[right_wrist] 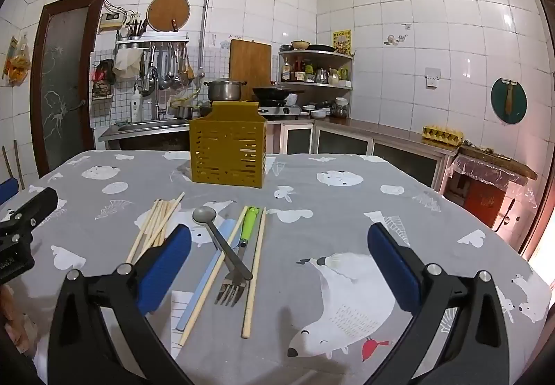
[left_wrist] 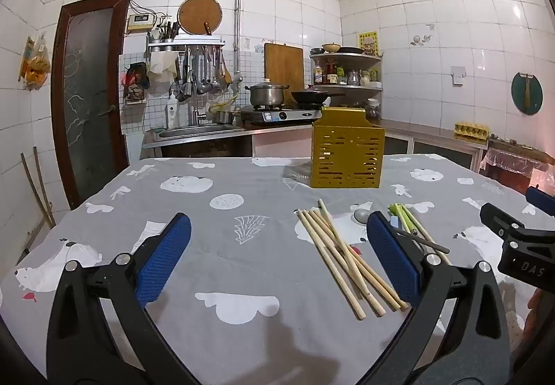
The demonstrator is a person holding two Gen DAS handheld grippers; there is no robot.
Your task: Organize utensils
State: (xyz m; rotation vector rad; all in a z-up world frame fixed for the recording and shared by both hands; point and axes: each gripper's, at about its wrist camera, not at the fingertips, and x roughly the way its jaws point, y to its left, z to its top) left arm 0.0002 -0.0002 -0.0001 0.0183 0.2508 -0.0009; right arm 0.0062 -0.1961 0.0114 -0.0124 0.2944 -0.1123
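Chopsticks (left_wrist: 341,254) lie bundled on my tablecloth (left_wrist: 242,246), near the yellow holder (left_wrist: 347,156). Both my left gripper (left_wrist: 277,260) and right gripper (right_wrist: 277,260) stand wide, empty. Light, stiff, likely slippery: I pinch mid-length.

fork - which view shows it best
The right wrist view: the fork lies whole between the open tongs, with its green handle and its tines toward the camera, a grey spoon lying across it. In the left wrist view only its green handle end shows; the rest is hidden behind the blue pad.
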